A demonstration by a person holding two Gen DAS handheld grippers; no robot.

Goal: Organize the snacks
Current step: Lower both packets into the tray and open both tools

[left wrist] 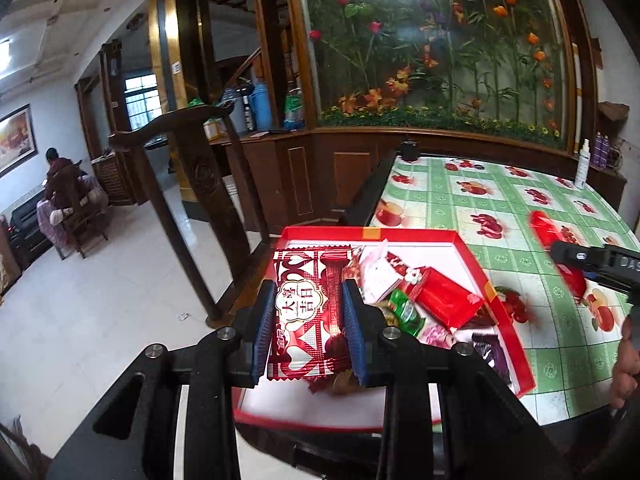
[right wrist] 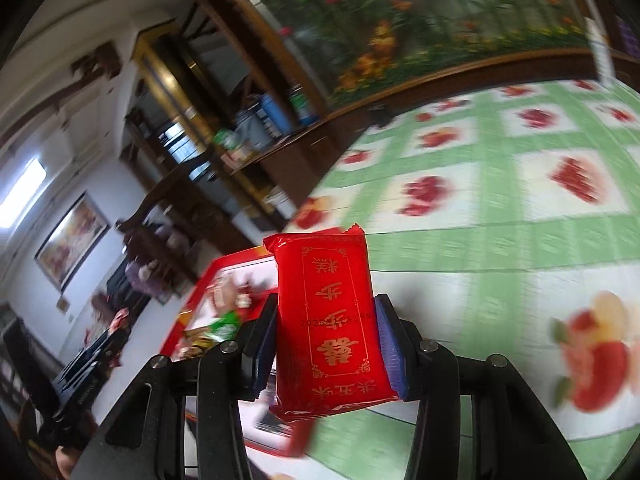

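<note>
Mid-sort: my left gripper clamps foil snack packet above red tray; right gripper clamps red cake packet over tablecloth. Next, I judge: placing each.

The left gripper points forward and downward, its blue-padded jaws clamped against both sides of a red-and-silver snack packet standing between them. The right gripper, rolled somewhat, grips a red gold-printed packet upright between its pads, jaws moderately apart
</note>
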